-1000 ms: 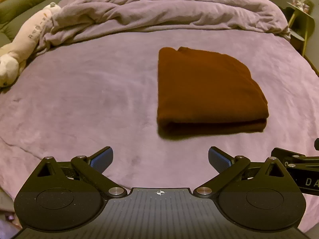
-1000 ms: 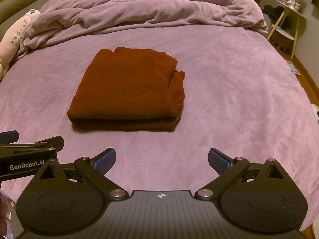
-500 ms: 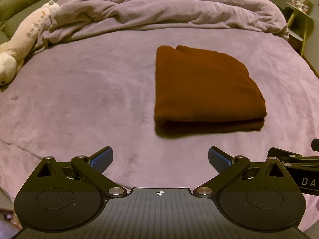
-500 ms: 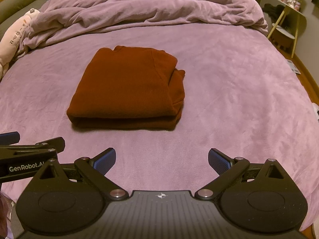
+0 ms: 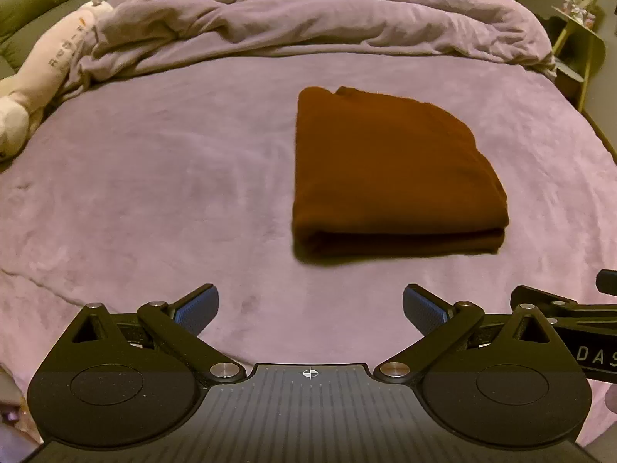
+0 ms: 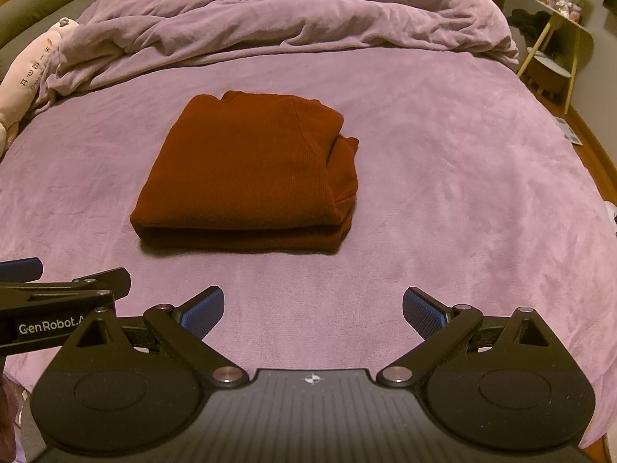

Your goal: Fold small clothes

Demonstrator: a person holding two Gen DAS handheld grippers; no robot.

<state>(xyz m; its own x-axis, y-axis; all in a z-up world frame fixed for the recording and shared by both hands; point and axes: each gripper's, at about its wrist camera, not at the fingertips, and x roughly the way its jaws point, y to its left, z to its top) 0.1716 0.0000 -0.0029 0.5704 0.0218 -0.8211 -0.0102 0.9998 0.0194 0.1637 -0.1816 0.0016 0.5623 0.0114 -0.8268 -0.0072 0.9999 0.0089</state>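
At the far left a pale plush toy [image 5: 36, 88] lies against the bunched duvet [image 5: 308, 15] at the head of the bed [image 5: 135, 193]. The left gripper [image 5: 311, 308] hovers over the near edge of the bed, fingers spread apart and holding nothing. Ahead, on the purple cover, the rust-brown garment [image 6: 250, 169] lies as a compact layered rectangle, its folded edge toward the cameras, one thin layer peeking out on its right side. The right gripper [image 6: 313, 310] is likewise spread wide and empty. The folding looks essentially done; at most a tidy of that edge remains.
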